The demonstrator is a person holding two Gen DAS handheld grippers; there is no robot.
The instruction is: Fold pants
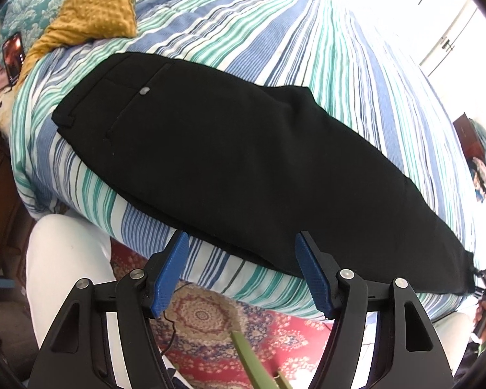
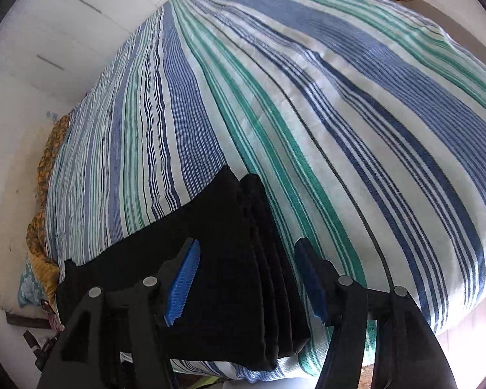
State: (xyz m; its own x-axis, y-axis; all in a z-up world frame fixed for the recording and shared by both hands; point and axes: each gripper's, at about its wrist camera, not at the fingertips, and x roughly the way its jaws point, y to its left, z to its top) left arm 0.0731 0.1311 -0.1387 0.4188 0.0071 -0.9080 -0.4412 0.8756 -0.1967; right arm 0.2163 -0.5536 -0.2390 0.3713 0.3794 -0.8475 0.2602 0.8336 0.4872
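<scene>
pants [image 1: 243, 162]: flat on striped bed [image 1: 307, 32] | left gripper [image 1: 241, 243]: open, empty | right gripper [image 2: 246, 256]: open, empty

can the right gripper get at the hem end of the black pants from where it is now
Probably yes. The right gripper stands open just above the pants, whose hem end lies between its blue pads on the striped bedcover, nothing blocking.
</scene>
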